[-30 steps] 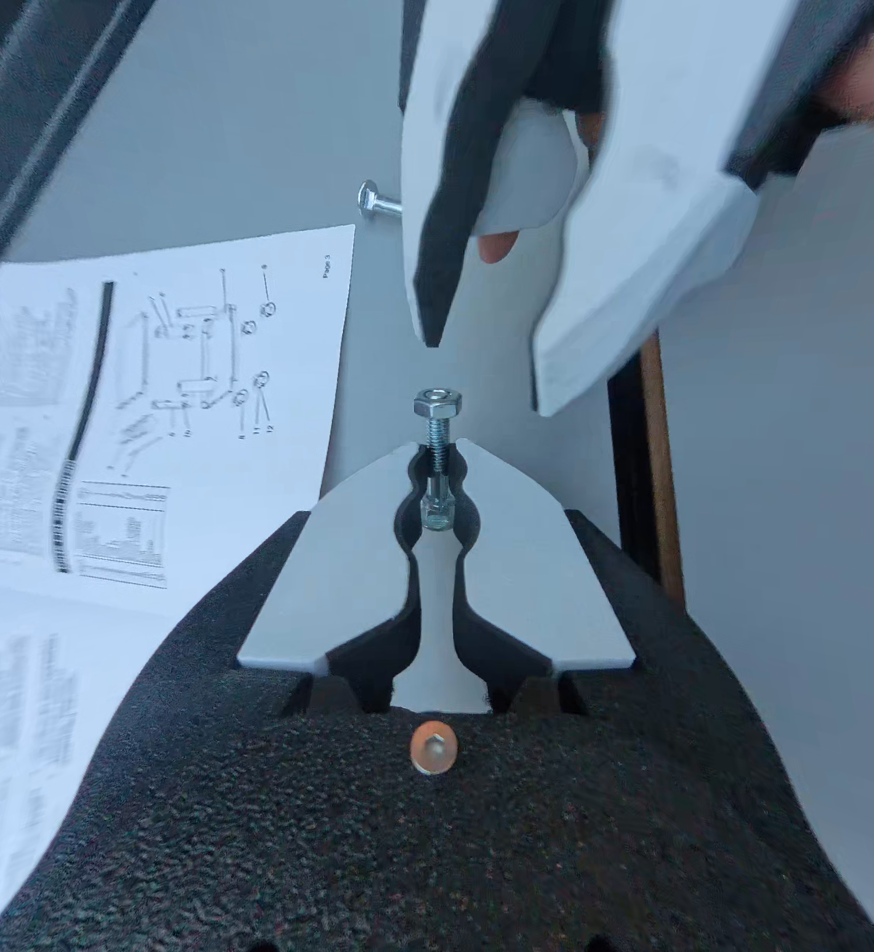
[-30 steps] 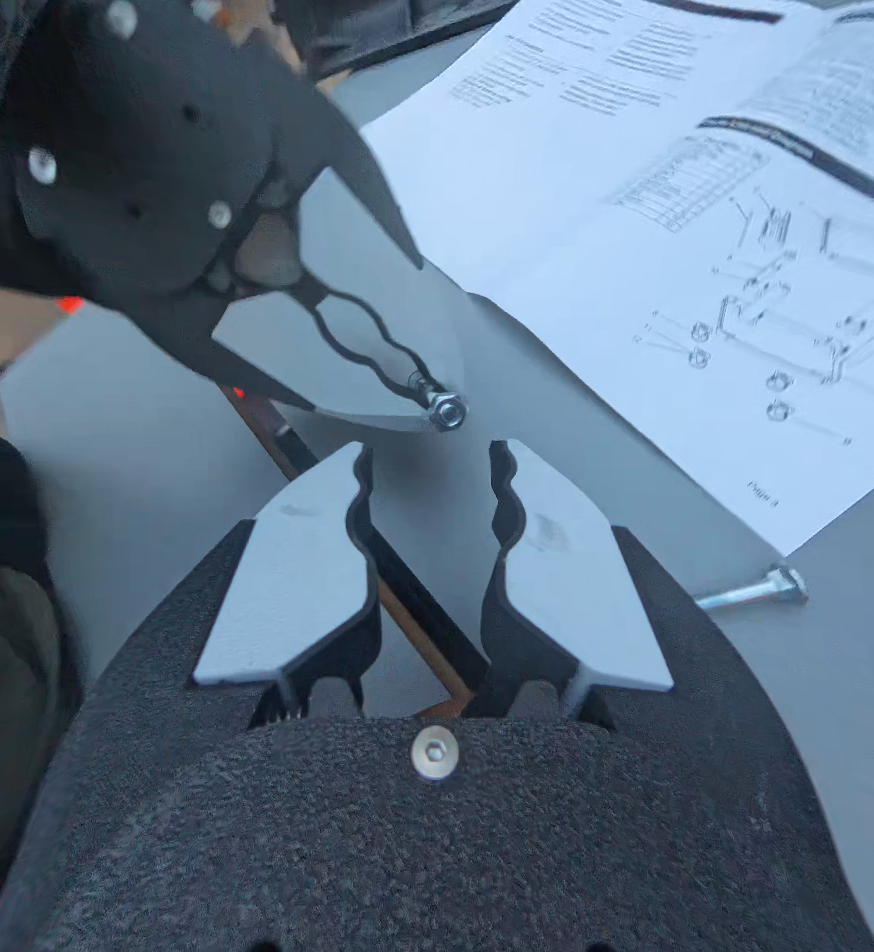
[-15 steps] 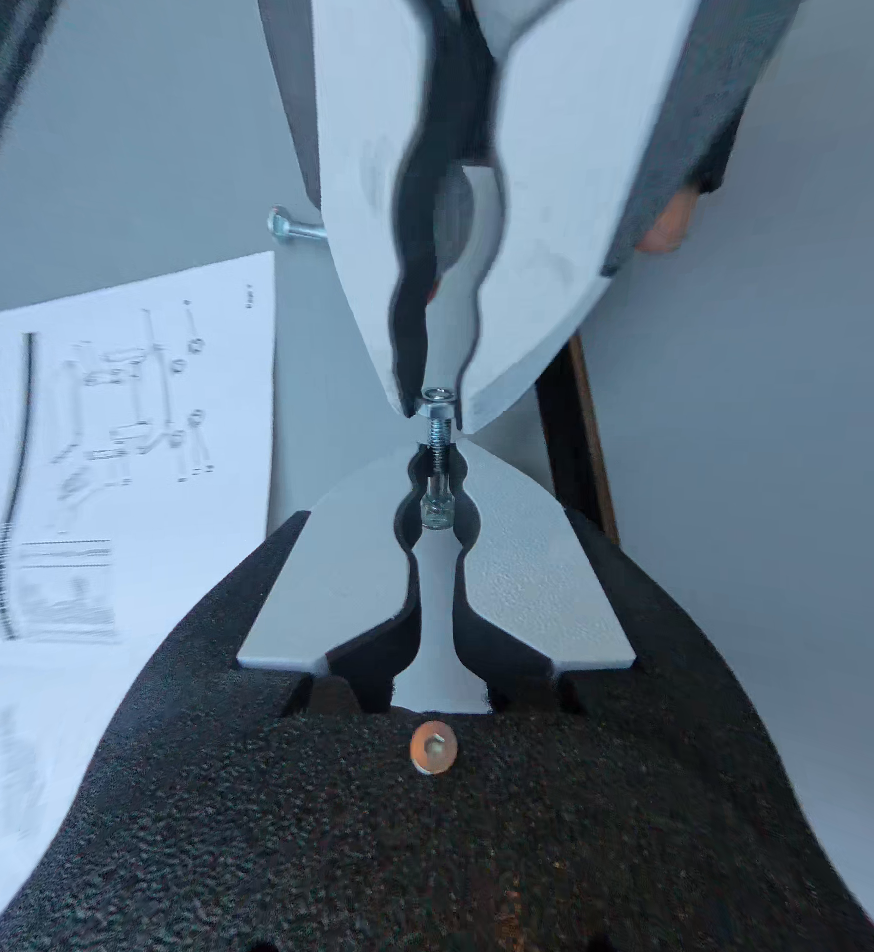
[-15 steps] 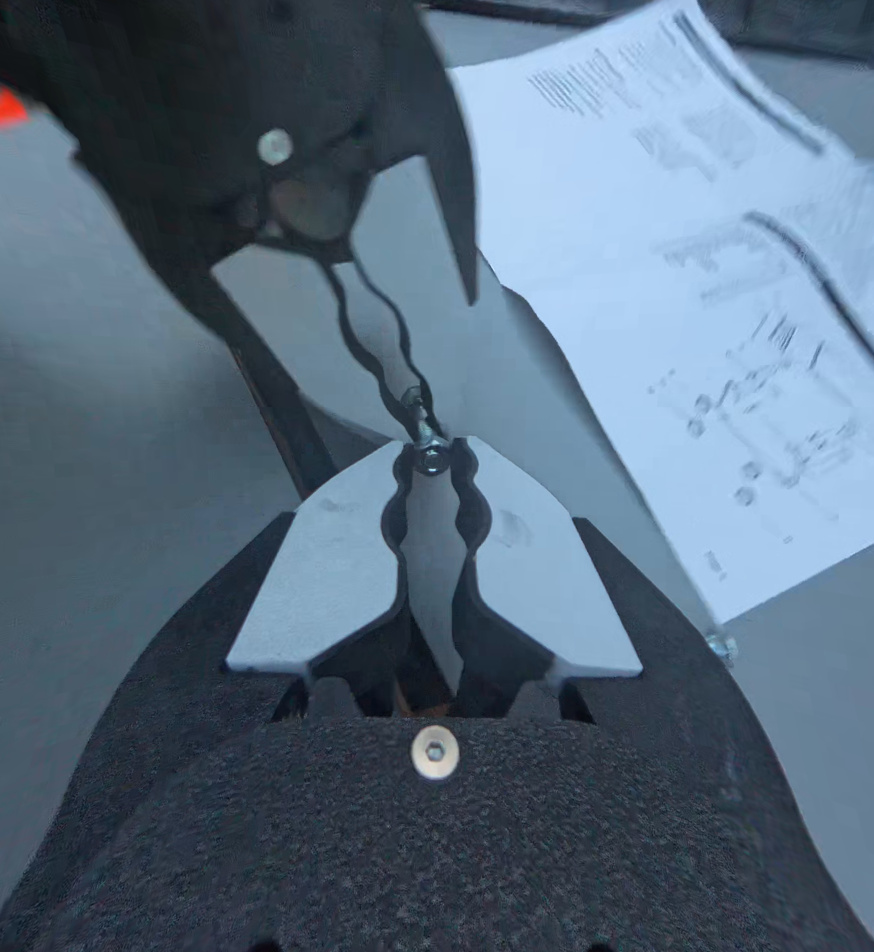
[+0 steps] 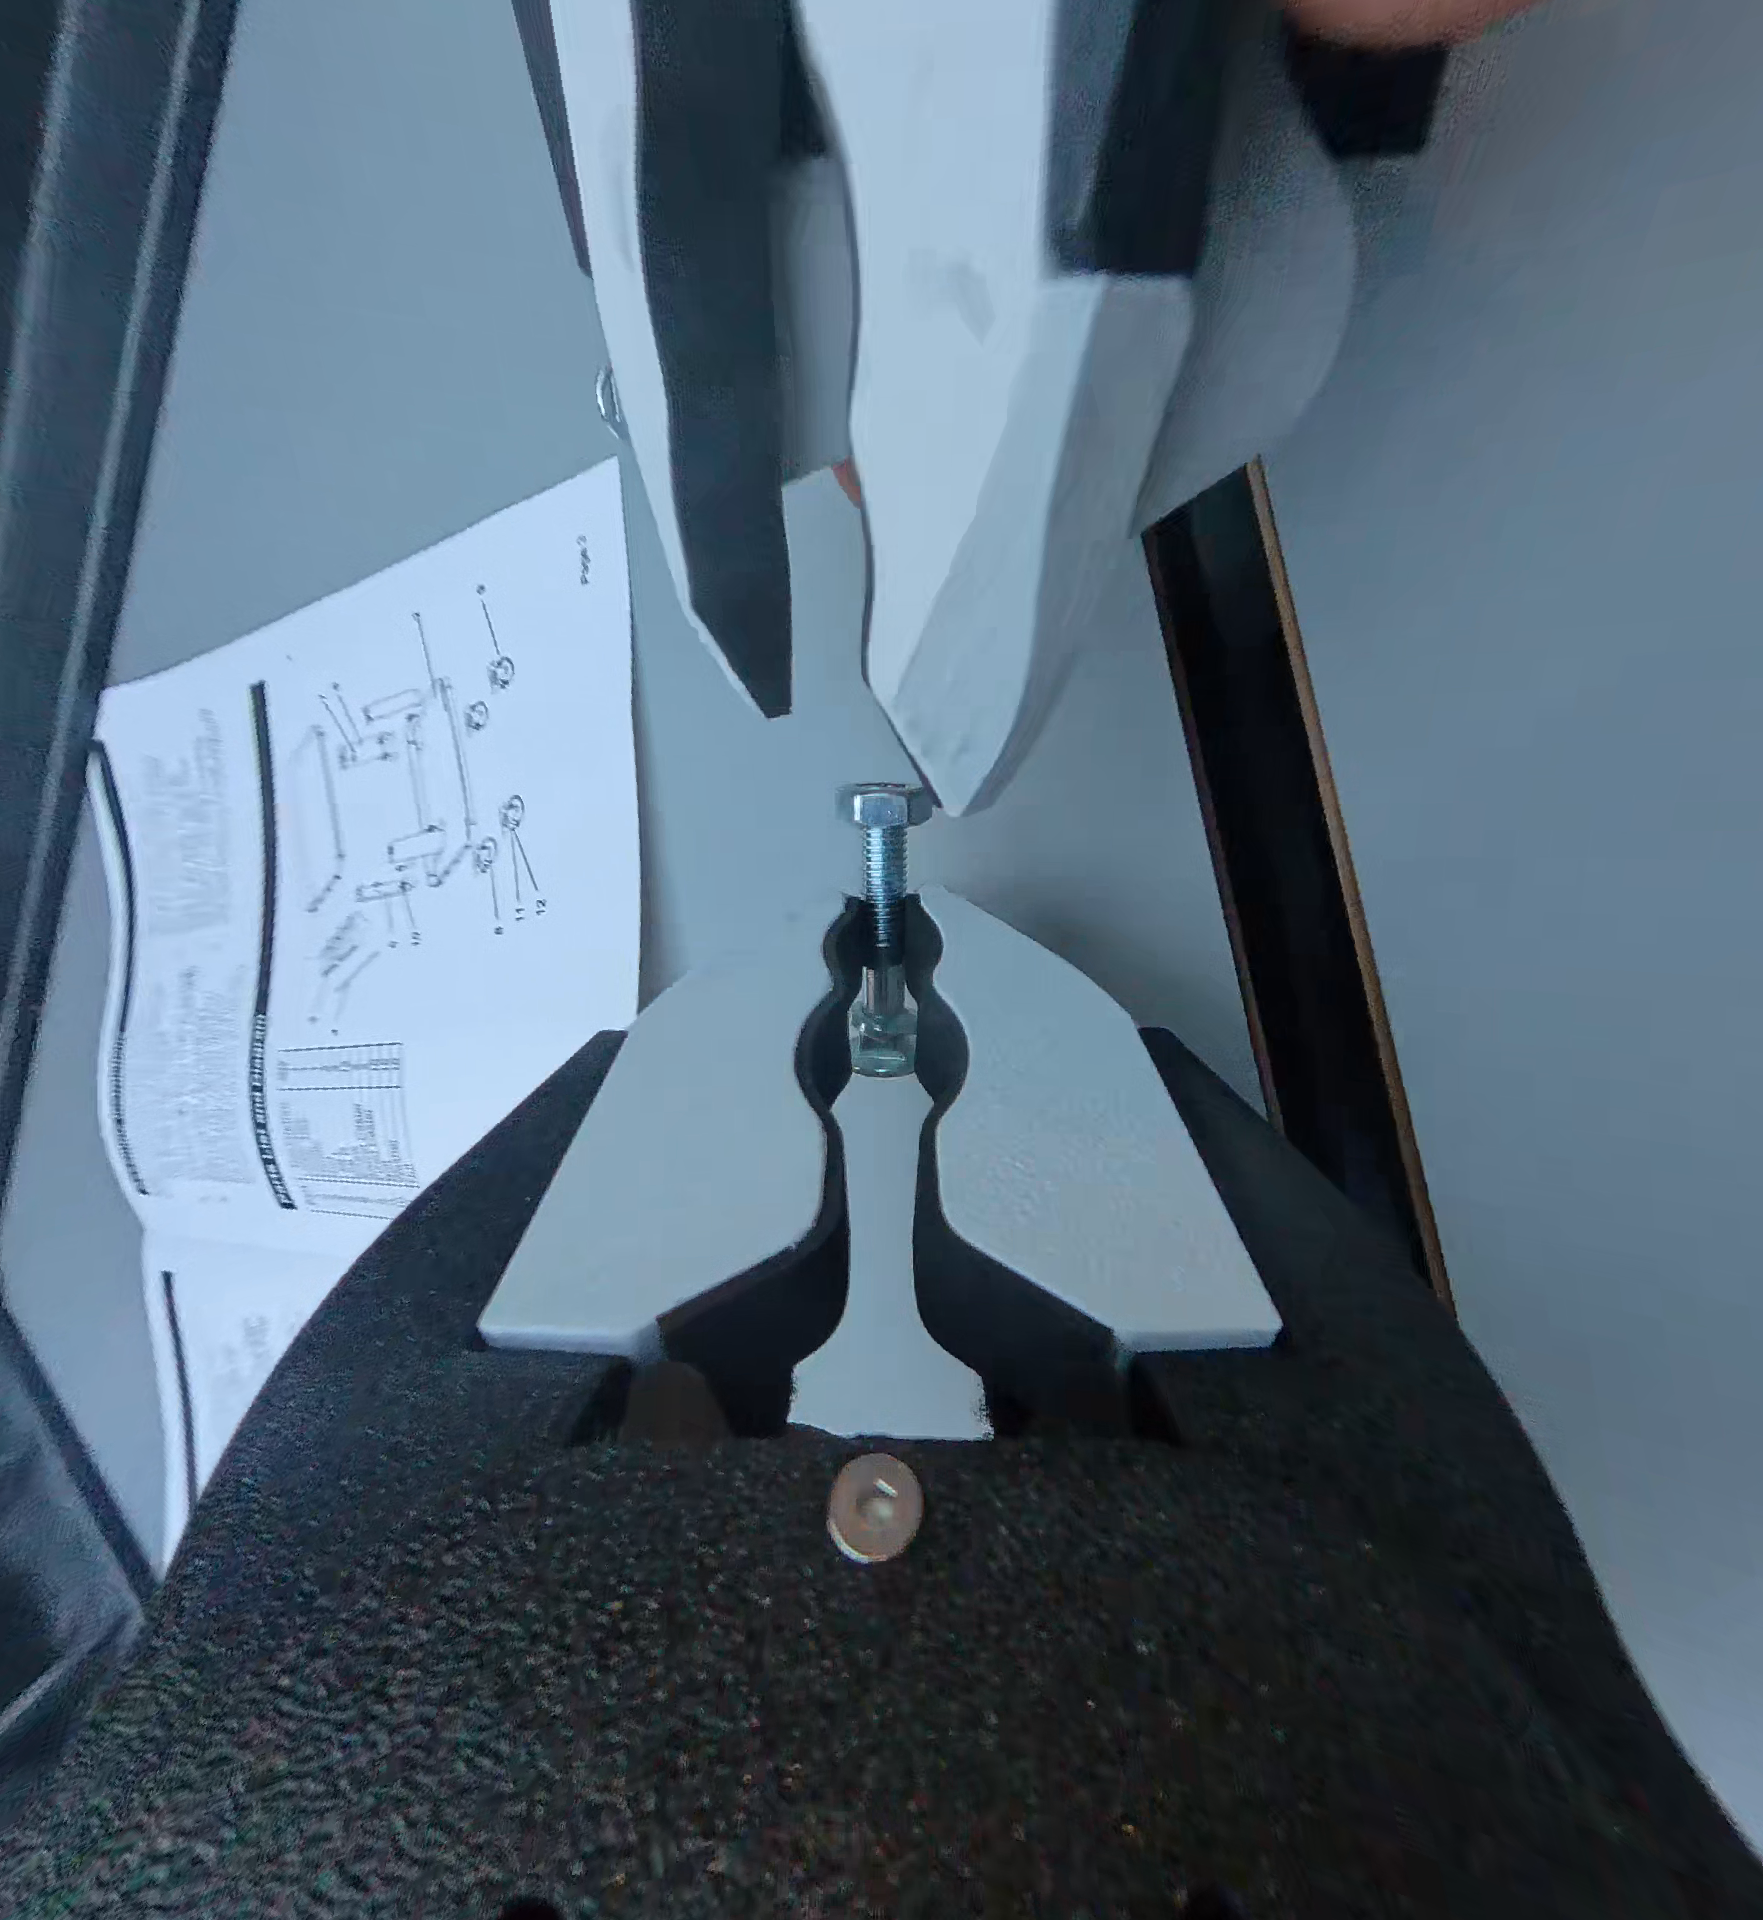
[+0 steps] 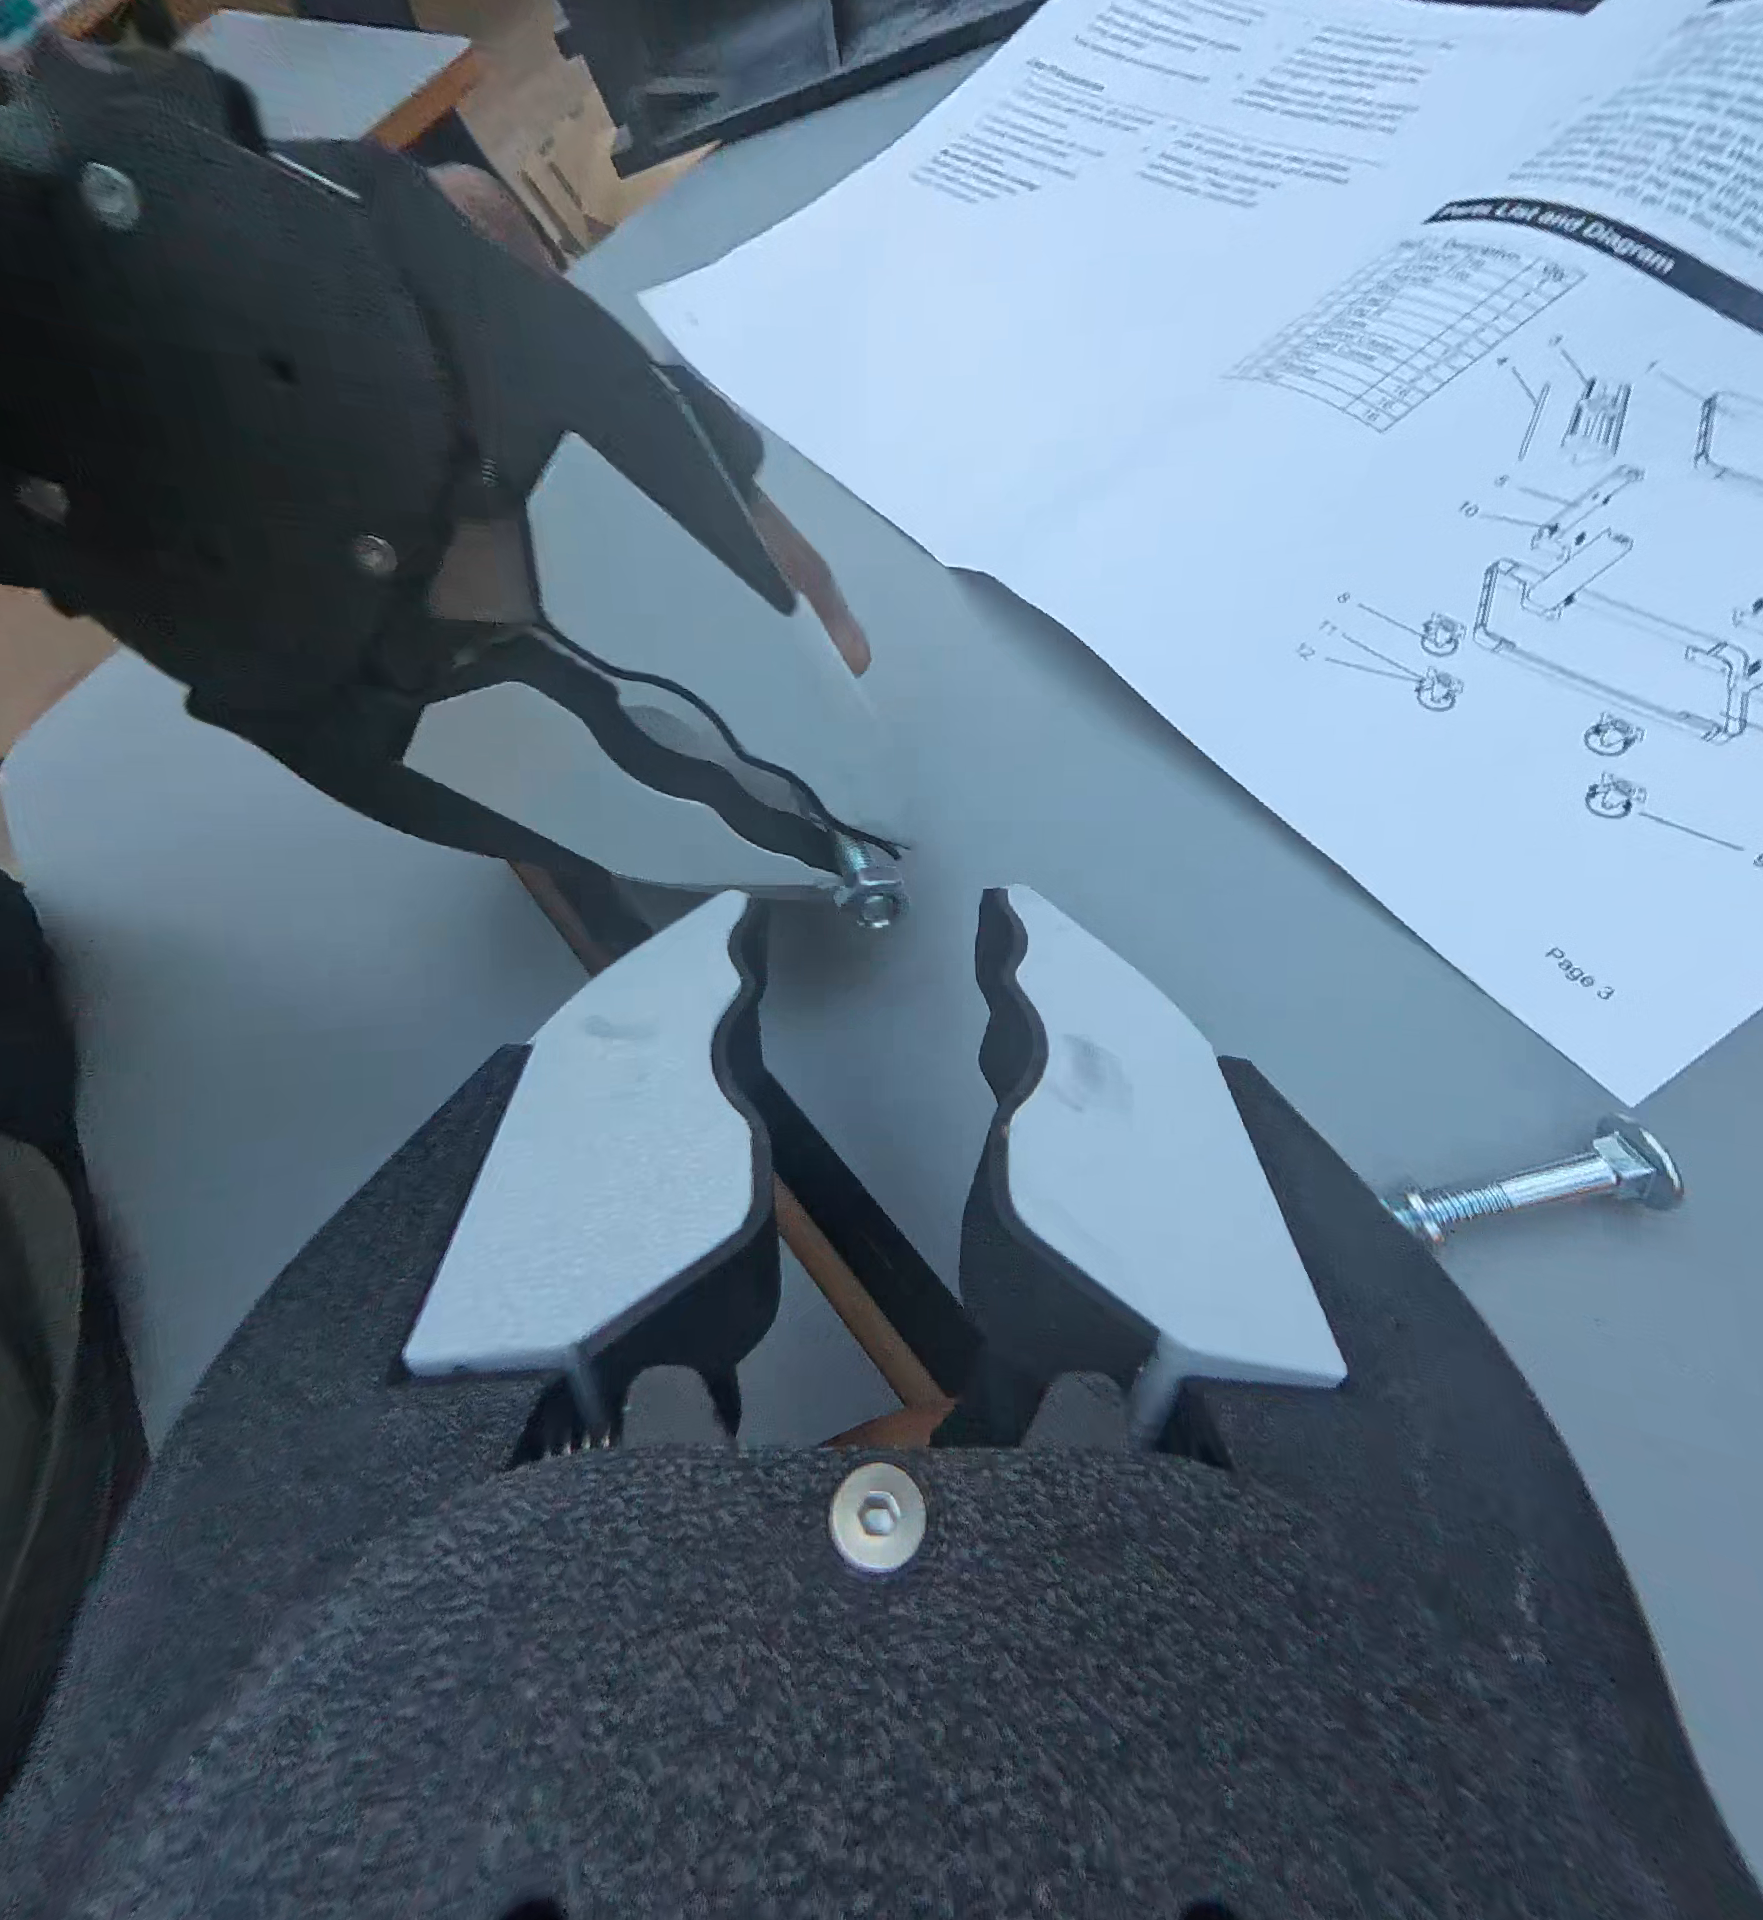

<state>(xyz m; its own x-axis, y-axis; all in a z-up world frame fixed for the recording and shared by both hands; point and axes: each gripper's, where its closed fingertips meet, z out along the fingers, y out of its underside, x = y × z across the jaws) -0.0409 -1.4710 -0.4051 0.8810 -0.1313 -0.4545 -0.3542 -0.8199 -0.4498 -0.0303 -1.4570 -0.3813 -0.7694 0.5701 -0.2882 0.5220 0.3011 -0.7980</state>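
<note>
My left gripper [image 5: 882,896] is shut on a silver bolt [image 5: 882,883] whose threaded shaft sticks out past the fingertips, with a hex nut [image 5: 882,805] at its outer end. In the right wrist view the same bolt and nut [image 6: 872,894] show at the tip of the left gripper [image 6: 835,842]. My right gripper [image 6: 872,914] is open and empty, its fingertips just short of the nut. In the left wrist view it [image 5: 856,727] hangs open above the nut, one fingertip [image 5: 960,769] beside it.
A printed instruction sheet [image 6: 1324,416] with part diagrams lies on the grey table [image 6: 285,987]; it also shows in the left wrist view [image 5: 357,883]. A second loose bolt [image 6: 1542,1179] lies right of my right gripper. A dark wood-edged gap [image 5: 1282,883] crosses the table. The grippers are tip to tip, or close to it.
My right gripper was open, closed around the nut half a second ago, and has now opened again and drawn back slightly. The left gripper keeps its hold on the bolt.
</note>
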